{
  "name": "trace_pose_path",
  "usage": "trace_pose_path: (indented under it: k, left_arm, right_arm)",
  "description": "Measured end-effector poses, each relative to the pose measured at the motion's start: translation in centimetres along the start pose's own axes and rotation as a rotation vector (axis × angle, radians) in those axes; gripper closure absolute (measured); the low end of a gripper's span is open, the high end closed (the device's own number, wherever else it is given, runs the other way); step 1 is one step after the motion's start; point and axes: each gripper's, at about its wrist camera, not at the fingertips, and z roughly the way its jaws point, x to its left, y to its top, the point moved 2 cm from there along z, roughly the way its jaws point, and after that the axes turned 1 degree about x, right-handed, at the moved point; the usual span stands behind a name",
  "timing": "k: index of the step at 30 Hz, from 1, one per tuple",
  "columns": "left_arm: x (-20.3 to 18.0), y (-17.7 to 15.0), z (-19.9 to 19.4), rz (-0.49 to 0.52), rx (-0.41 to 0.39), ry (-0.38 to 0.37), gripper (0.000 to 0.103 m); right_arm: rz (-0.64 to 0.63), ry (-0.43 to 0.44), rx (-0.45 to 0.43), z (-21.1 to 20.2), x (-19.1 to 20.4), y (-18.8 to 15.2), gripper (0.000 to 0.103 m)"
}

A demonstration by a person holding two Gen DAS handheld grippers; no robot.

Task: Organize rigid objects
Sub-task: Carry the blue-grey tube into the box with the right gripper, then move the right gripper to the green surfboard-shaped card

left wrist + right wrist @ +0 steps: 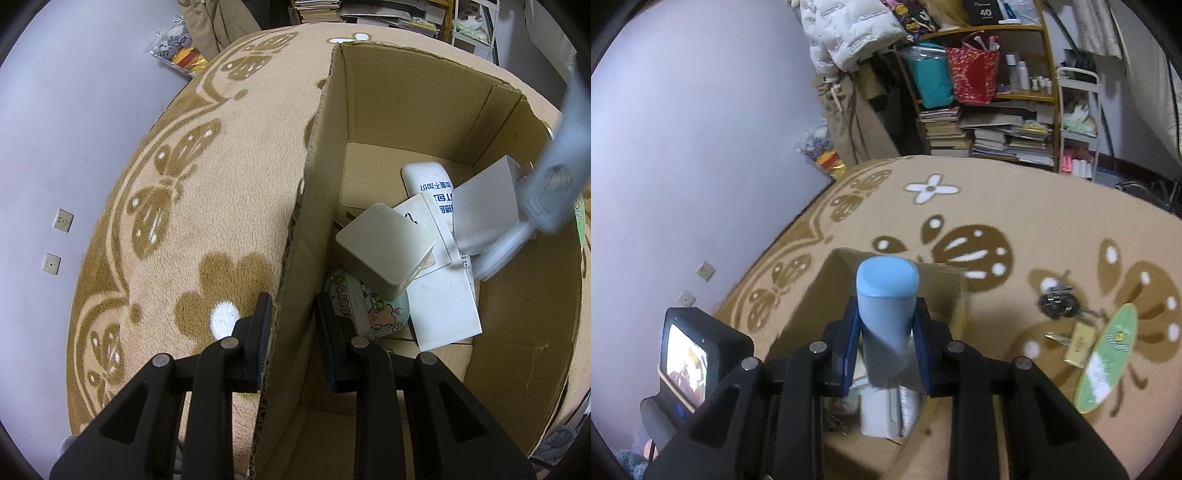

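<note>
Now, key relation: the blue cylinder [886, 317] sits clamped in the right gripper [886, 343], its long axis running forward along the fingers, and the open cardboard box [424, 110] lies directly below and ahead of those jaws.
Nearer hand: the right one; it is already over the box opening.
Right jaws: partly closed, pinching the blue cylinder on both sides near its lower half.
Left jaws: the left gripper [291, 332] straddles the box's near wall, one finger outside, one inside; the outer pad looks against the cardboard, a small gap shows at the inner one, so it steadies rather than squeezes.
Box contents: a cream square case [384, 247], flat white cards [443, 291] and a round cartoon tin [365, 310], ahead and right of the left jaws.
Still out: keys [1058, 302], a gold bar-shaped item [1078, 345] and a green oval card [1108, 358] on the carpet [1034, 221], right of the right jaws.
Judgement: the likely coming move is lowering and releasing into the box.
</note>
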Motion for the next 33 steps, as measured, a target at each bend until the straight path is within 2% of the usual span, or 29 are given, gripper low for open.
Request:
trace_pose_path:
  k: [4, 14, 17, 19, 23, 25, 28, 33]
  left_arm:
    - [0.0, 0.0, 0.0, -0.001, 0.001, -0.005, 0.079]
    - [0.2, 0.1, 0.0, -0.006, 0.003, -0.012, 0.079]
    - [0.2, 0.1, 0.0, -0.007, 0.004, -0.013, 0.079]
    - [0.1, 0.0, 0.0, -0.006, 0.003, -0.012, 0.079]
    - [0.1, 0.0, 0.2, -0.005, 0.007, -0.006, 0.079]
    - [0.2, 0.1, 0.1, -0.008, 0.007, -0.009, 0.079]
    - [0.2, 0.1, 0.1, -0.005, 0.006, -0.009, 0.079]
    - [0.2, 0.1, 0.1, -0.006, 0.006, -0.009, 0.079]
  right_arm:
    - [-0.031, -0.026, 0.079, 2.5, 0.8, -0.8, 0.073]
    - [-0.006, -0.074, 0.071, 4.2, 0.0, -0.6, 0.07]
    - [-0.005, -0.077, 0.054, 4.0, -0.2, -0.5, 0.06]
    - [-0.009, -0.072, 0.041, 3.6, -0.1, -0.3, 0.046]
    - [-0.038, -0.063, 0.01, 2.5, 0.3, 0.2, 0.041]
    - [-0.047, -0.07, -0.018, 1.6, 0.2, 0.4, 0.023]
    - [-0.047, -0.11, -0.069, 0.2, -0.6, 0.7, 0.008]
    - [0.018, -0.181, -0.104, -1.4, -4.2, 1.1, 0.007]
